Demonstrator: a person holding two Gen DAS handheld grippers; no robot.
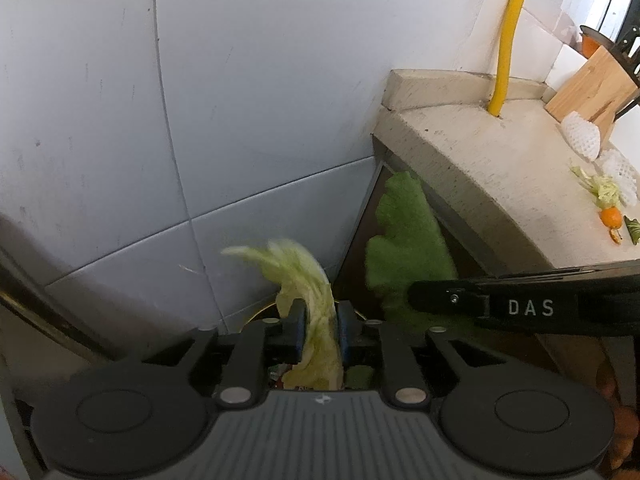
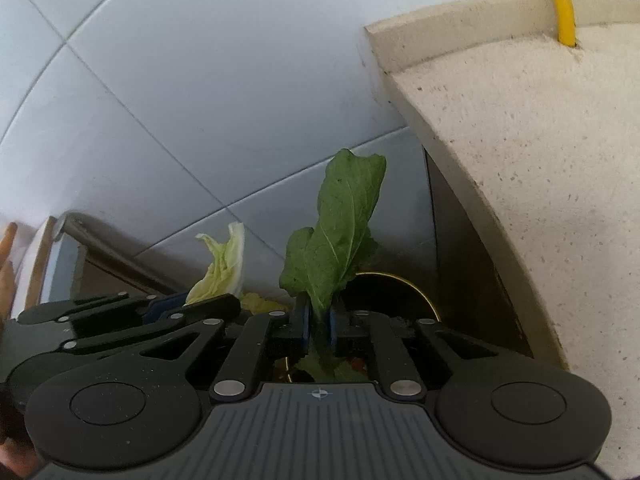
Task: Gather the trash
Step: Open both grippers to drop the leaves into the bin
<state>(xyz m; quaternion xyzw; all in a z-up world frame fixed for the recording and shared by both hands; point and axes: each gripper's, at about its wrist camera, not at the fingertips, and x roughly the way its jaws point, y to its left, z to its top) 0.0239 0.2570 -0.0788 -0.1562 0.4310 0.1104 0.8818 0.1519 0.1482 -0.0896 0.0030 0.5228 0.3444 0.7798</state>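
Note:
My left gripper (image 1: 320, 320) is shut on a pale yellow-green cabbage leaf (image 1: 308, 280), held beside the counter's end near the tiled wall. My right gripper (image 2: 319, 320) is shut on a dark green leaf (image 2: 344, 224) that stands up between its pads. The dark leaf (image 1: 408, 240) and the right gripper's arm also show in the left wrist view, just right of the left gripper. The cabbage leaf (image 2: 226, 264) and the left gripper show at the left of the right wrist view. Under both grippers a dark bin with a gold rim (image 2: 416, 288) holds scraps.
A beige stone counter (image 1: 500, 168) lies to the right with a yellow hose (image 1: 508, 40) through it. On it are white foam fruit nets (image 1: 584, 140), leaf scraps and orange peel (image 1: 610, 216), and a wooden knife block (image 1: 592, 88). A grey tiled wall (image 1: 200, 100) is ahead.

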